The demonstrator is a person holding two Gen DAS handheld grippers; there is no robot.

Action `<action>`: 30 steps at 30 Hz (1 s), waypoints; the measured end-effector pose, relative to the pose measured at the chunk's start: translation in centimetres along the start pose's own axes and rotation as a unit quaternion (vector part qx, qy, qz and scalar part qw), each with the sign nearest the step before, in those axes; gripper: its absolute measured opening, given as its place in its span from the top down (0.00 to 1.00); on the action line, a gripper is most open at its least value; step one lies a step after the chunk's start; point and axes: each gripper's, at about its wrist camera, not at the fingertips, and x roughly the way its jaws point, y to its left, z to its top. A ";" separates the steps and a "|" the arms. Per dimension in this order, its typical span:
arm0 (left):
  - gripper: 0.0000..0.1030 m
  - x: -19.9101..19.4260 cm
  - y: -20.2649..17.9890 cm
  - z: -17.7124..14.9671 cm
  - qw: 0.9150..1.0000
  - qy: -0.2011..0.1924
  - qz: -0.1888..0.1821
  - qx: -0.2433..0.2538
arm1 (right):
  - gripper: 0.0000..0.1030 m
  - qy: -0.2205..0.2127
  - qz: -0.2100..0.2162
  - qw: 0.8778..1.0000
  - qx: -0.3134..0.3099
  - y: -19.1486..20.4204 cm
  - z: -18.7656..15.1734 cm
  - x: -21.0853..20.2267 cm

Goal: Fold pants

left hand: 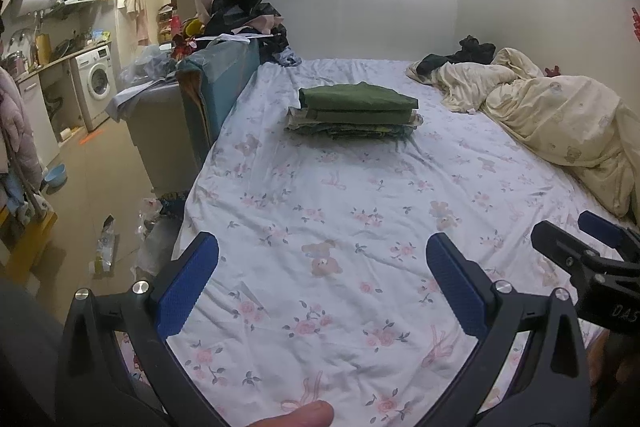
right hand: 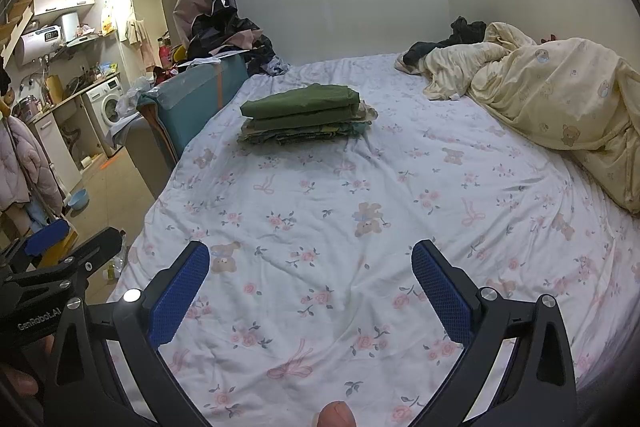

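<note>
From my right gripper (right hand: 310, 287) I see its blue fingers (right hand: 178, 293) spread wide with nothing between them, hanging over the near end of the bed (right hand: 400, 187). A stack of folded clothes (right hand: 306, 117) with green pants (right hand: 300, 103) on top sits toward the bed's far left edge, well apart from the crumpled cream blanket (right hand: 552, 99) along the right edge. My left gripper (right hand: 60, 247) shows at the lower left, beyond the bed's left edge.
</note>
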 end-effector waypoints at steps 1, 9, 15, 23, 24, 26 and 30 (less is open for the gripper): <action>0.01 0.0 0.0 0.0 1.000 0.000 0.000 0.000 | 0.00 0.000 0.000 1.000 0.000 0.0 0.0 0.0; 0.01 0.2 0.2 0.0 1.000 0.003 0.001 -0.005 | 0.00 0.000 0.000 1.000 0.000 0.0 0.0 0.0; 0.01 0.2 0.2 0.0 1.000 0.004 0.000 -0.005 | 0.00 0.000 0.001 1.000 0.001 0.0 0.0 0.0; 0.01 0.4 0.0 0.1 1.000 0.007 -0.007 -0.008 | 0.00 -0.001 -0.007 1.000 0.004 0.2 -0.3 -0.1; 0.01 0.4 0.0 0.1 1.000 0.007 -0.007 -0.008 | 0.00 -0.001 -0.007 1.000 0.008 0.2 -0.4 -0.2; 0.01 0.4 0.0 0.0 1.000 0.008 -0.006 -0.008 | 0.00 -0.005 -0.007 1.000 0.013 0.3 -0.4 -0.4; 0.01 0.3 -0.1 0.0 1.000 0.006 -0.002 -0.010 | 0.00 -0.004 -0.009 1.000 0.016 0.5 -0.6 -0.4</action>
